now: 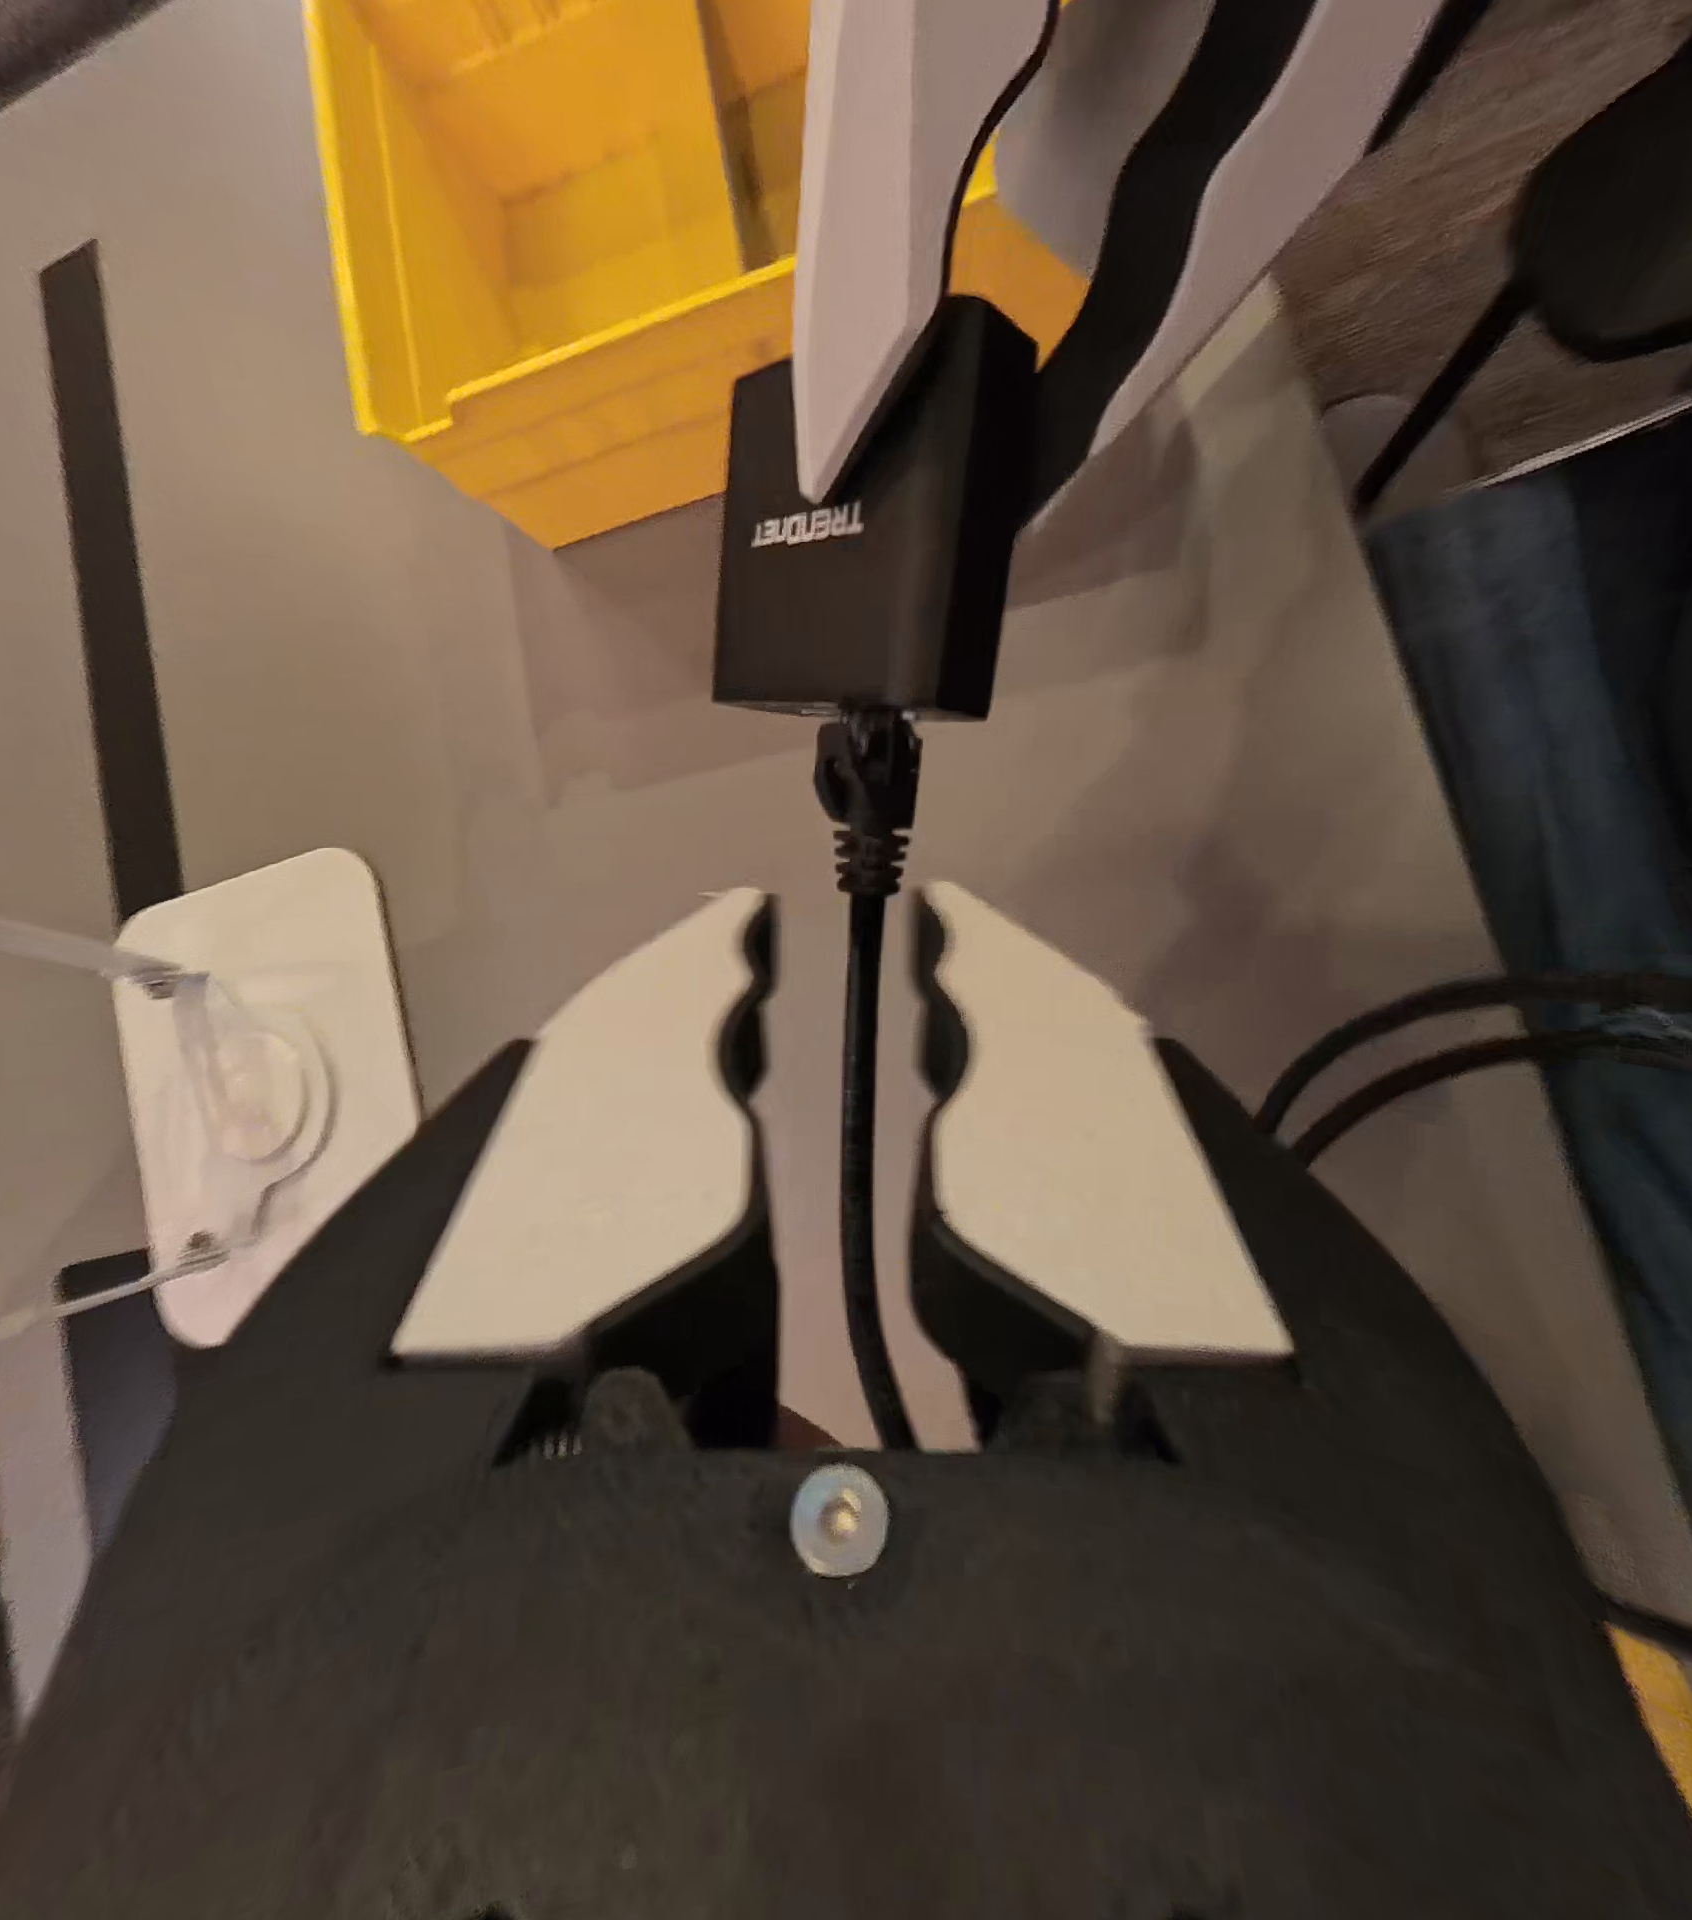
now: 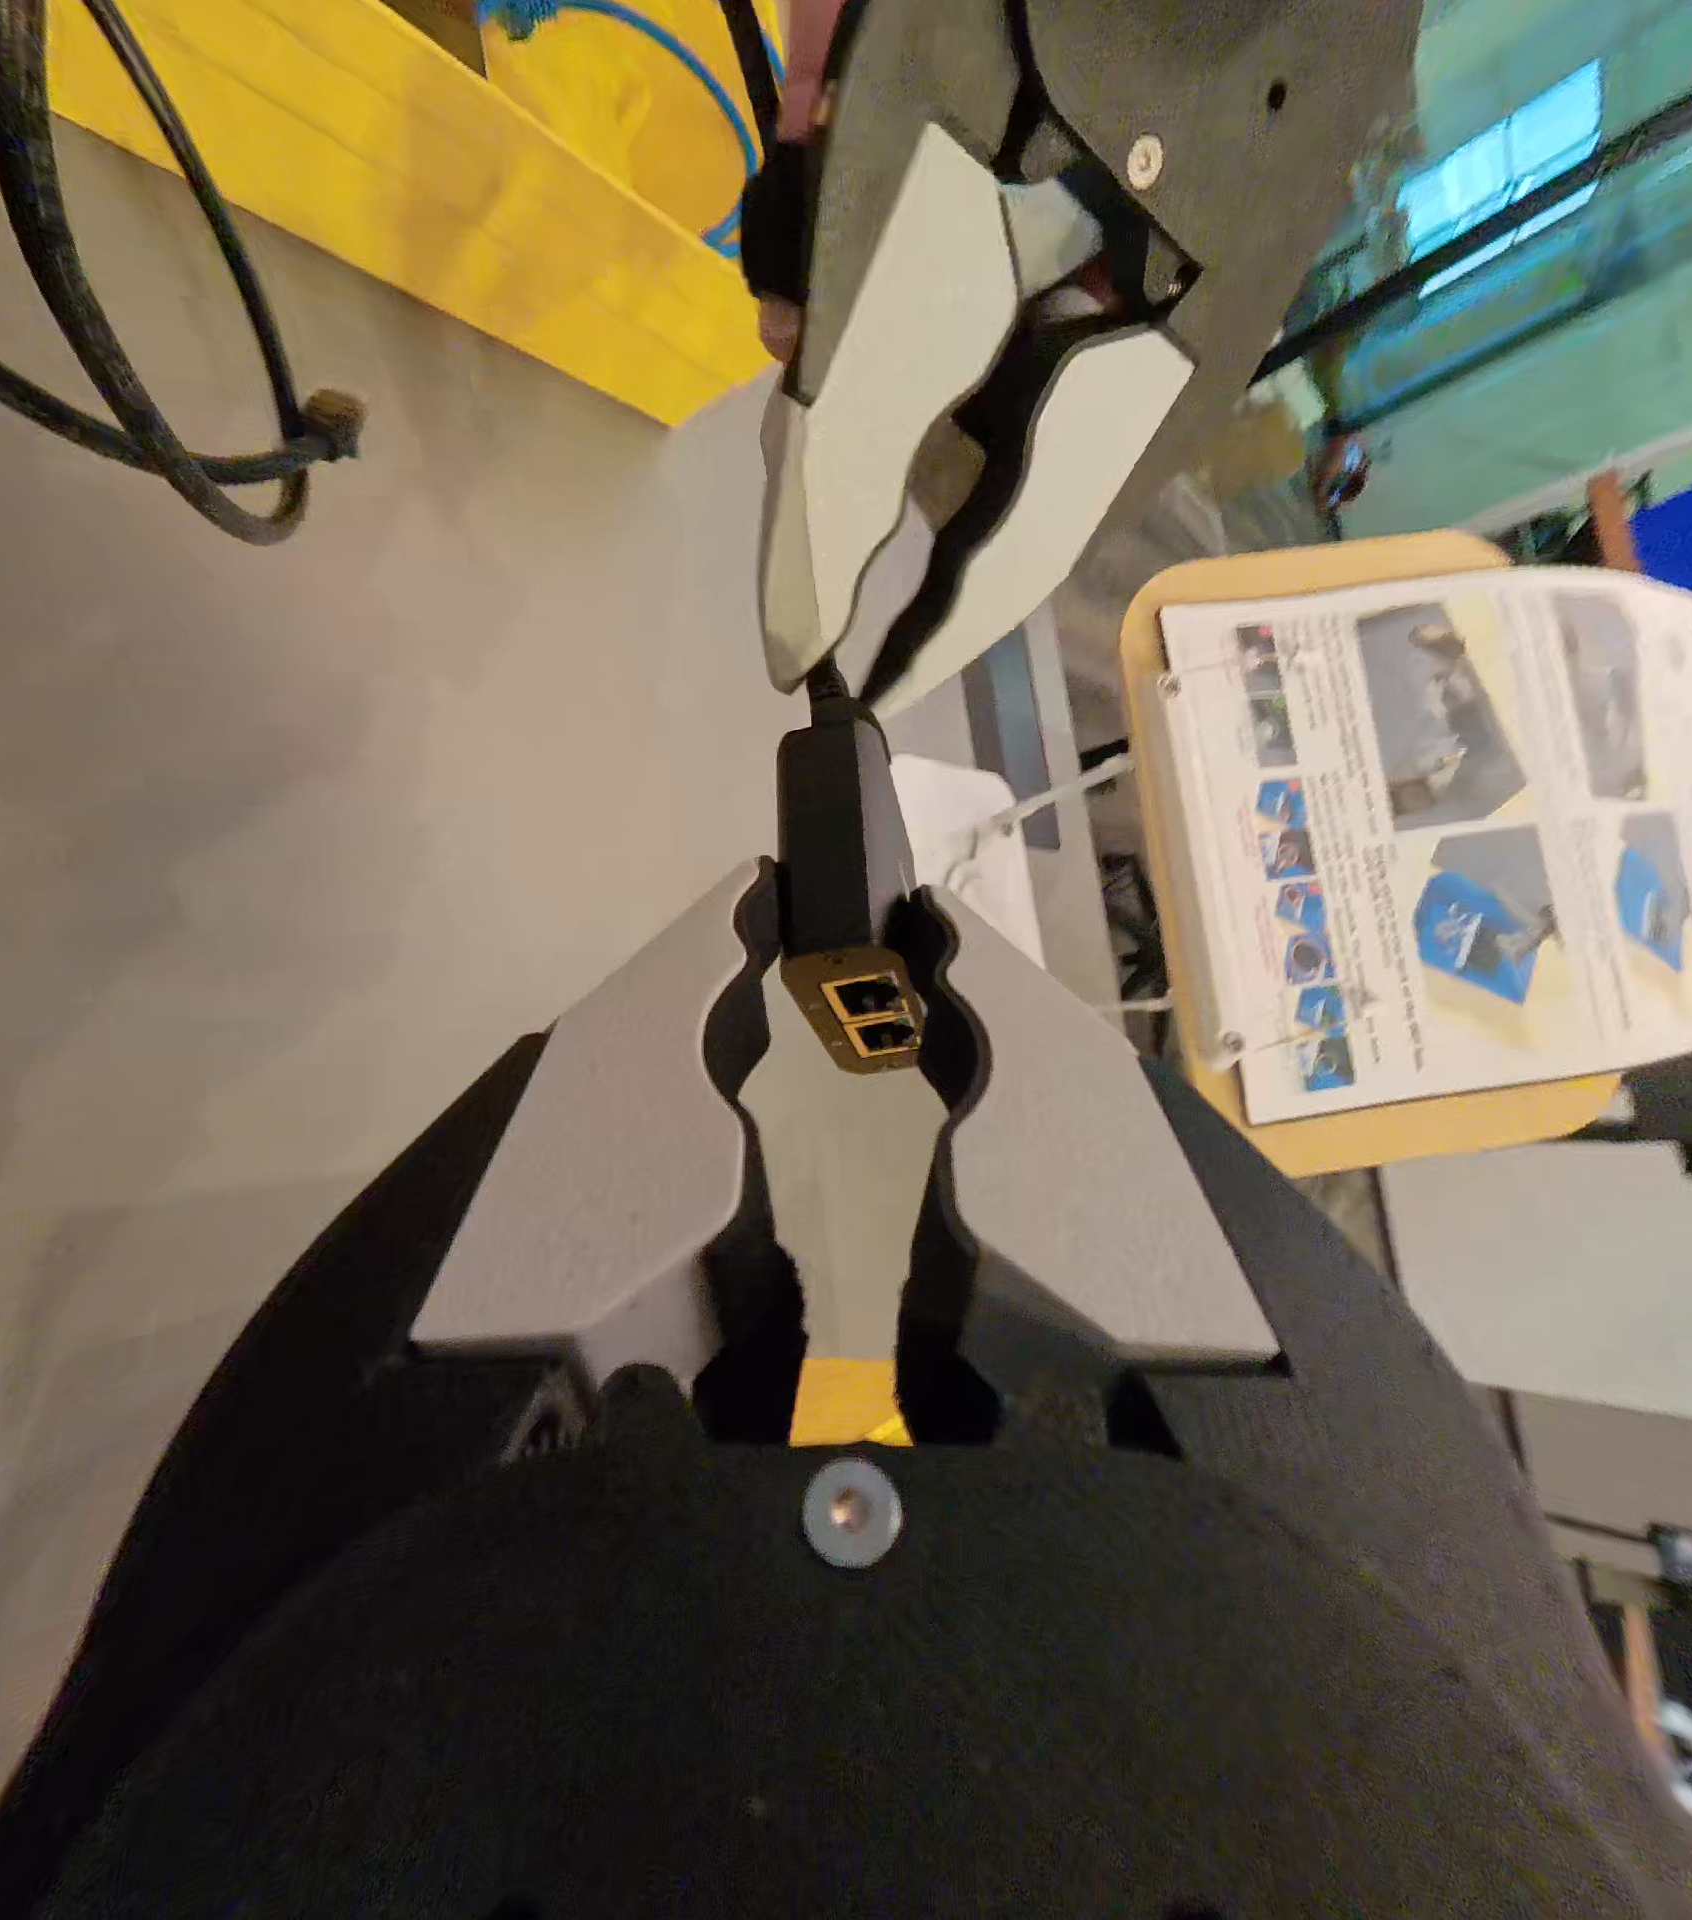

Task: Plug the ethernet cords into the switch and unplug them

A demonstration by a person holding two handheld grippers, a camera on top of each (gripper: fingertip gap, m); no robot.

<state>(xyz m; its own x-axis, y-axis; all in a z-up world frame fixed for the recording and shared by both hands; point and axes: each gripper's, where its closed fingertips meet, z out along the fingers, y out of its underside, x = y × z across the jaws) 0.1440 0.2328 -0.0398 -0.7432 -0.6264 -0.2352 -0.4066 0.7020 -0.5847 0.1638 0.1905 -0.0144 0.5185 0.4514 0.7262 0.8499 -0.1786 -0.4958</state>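
Switch [image 1: 857, 582]: small black box, held up off the grey worktop [image 1: 302, 623], clamped at its far end between the right gripper's [image 2: 847, 935] jaws. Right wrist view shows the end with two empty gold-rimmed ports [image 2: 873, 1013] facing the camera, sitting between the grey fingers [image 2: 634, 1122].

Black ethernet cord [image 1: 863, 1091] is plugged into the opposite end of the switch; its ribbed boot [image 1: 868, 831] sits just outside the port. The cord runs back through the gap between the left gripper's [image 1: 842, 909] jaws. Those jaws are apart, not touching the cord in the left wrist view. The two grippers face each other tip to tip, switch between them.

Second black cord [image 2: 146, 416] lies looped on the worktop well off to one side, its plug [image 2: 338, 416] free. Yellow bin [image 1: 530, 260] stands on the worktop behind the switch; a blue cord [image 2: 728, 135] shows inside a yellow bin in the right wrist view. Black tape strip [image 1: 109, 582] on the worktop. At the worktop edge: a white plate [image 1: 270, 1091] with a clear plastic clip [image 1: 229, 1101], and a wooden board [image 2: 1237, 831] carrying a printed sheet [image 2: 1476, 831]. More dark cables [image 1: 1444, 1049] trail past a blue-grey panel [image 1: 1600, 935].
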